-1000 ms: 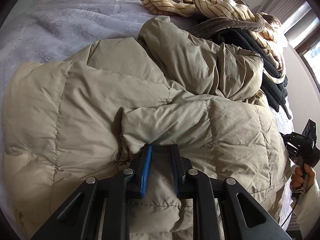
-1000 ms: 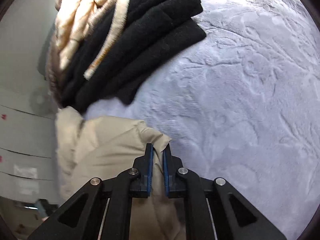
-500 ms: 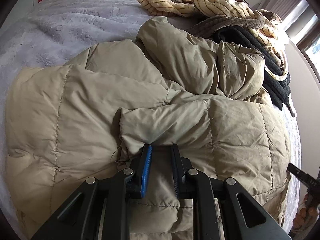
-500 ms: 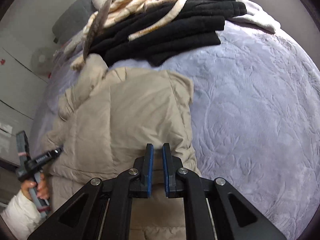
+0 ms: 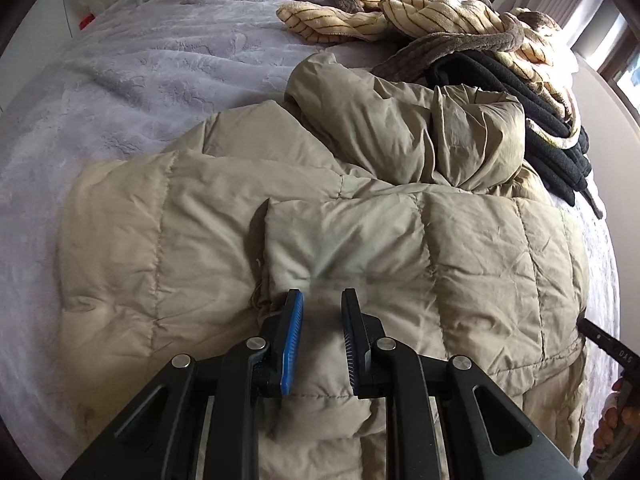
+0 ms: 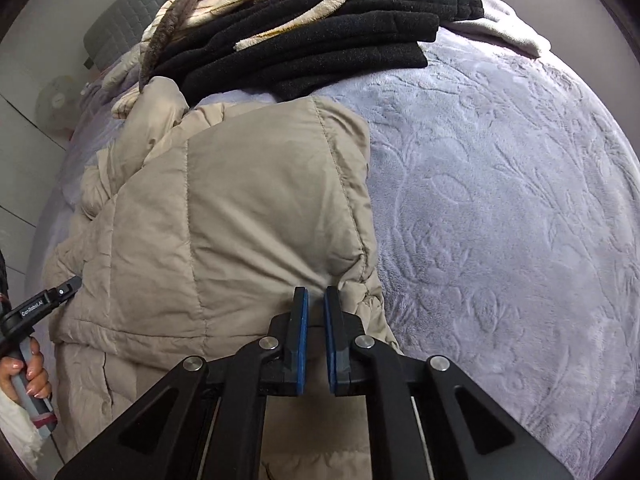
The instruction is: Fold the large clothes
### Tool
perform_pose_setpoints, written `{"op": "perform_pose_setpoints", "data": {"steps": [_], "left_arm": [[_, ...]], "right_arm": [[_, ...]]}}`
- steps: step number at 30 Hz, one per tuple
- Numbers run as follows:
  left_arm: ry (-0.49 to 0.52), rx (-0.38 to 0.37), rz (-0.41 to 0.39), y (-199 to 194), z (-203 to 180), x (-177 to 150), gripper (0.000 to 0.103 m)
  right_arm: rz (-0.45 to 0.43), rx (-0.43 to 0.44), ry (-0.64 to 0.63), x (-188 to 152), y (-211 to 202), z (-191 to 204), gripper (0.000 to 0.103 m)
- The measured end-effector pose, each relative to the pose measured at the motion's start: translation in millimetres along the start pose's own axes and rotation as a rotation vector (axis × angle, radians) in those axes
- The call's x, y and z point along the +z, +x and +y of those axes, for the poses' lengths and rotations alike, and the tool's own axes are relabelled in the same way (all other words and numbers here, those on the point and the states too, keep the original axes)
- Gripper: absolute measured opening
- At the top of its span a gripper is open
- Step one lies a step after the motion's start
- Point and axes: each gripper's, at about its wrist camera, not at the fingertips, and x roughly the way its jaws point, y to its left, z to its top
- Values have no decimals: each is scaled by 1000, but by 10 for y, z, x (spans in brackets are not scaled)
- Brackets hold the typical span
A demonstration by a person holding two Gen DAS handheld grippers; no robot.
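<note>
Two grippers are at work on one beige puffer jacket (image 5: 360, 240), which lies spread over a lavender embossed bedspread (image 5: 160, 68). Left gripper (image 5: 322, 304): jaws stand narrowly apart, with a fold of the jacket's quilted shell bunched between the blue pad and the black pad and pressed by both. Right gripper (image 6: 316, 300): jaws nearly closed, pinching a gathered edge of the jacket's folded-over panel, the fabric puckering at the fingertips. In the right wrist view the left gripper's tip rests against the jacket's left side, and a hand (image 6: 24, 372) grips its handle at the frame's lower left. In the left wrist view part of the right gripper's body shows at the lower right edge. Beyond the grippers, the jacket's upper part, a sleeve or hood, lies crumpled toward the far side. Farther still, a stack of black fleece garments (image 6: 320, 48) sits on the bedspread, touching the jacket's far end, with a cream striped plush garment (image 5: 420, 16) draped over it. A grey quilted headboard (image 6: 120, 20) stands at the far left of the right wrist view.
</note>
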Motion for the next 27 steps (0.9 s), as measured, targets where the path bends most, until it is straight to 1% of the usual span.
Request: {"op": "perform_pose_setpoints", "data": {"steps": [6,10,14,15,16,17,18,19,20,21,22,24,27], "left_arm": [[15,50,7,-203,35,-131,21],[11,57,19,-296,21,-255,21],[13,74,28,-364,-4,-384,21],[11,79,29,-378,-12,-406,21],[10,83,31,-393,-17,-432,23],[10,85,34,-410,-26,-462,31],[9,84,35,-430,-37,-487,68],[7,88,20,-469,-45,-522,90],[12,94,-14,-537,-63,-571,90],[26,95,-28,-575,-84,-602,90],[41,98,-19,-590,-111,-639,92],[38,108,12,-587,-136,-694,95],[42,120,12,-653,-186,-800,95]], "right_arm": [[9,12,41,-143,-212,-60,9],[27,35,60,-342,-346,-104,9],[45,50,63,-473,-398,-87,10],[47,52,65,-507,-412,-84,11],[49,54,68,-542,-429,-80,17],[50,57,71,-567,-446,-79,26],[48,60,72,-592,-465,-77,30],[46,64,72,-613,-486,-74,37],[46,66,72,-636,-505,-72,41],[47,69,70,-653,-524,-69,41],[48,73,69,-669,-545,-67,41],[47,76,64,-694,-585,-58,45],[35,87,46,-716,-669,-29,55]]}}
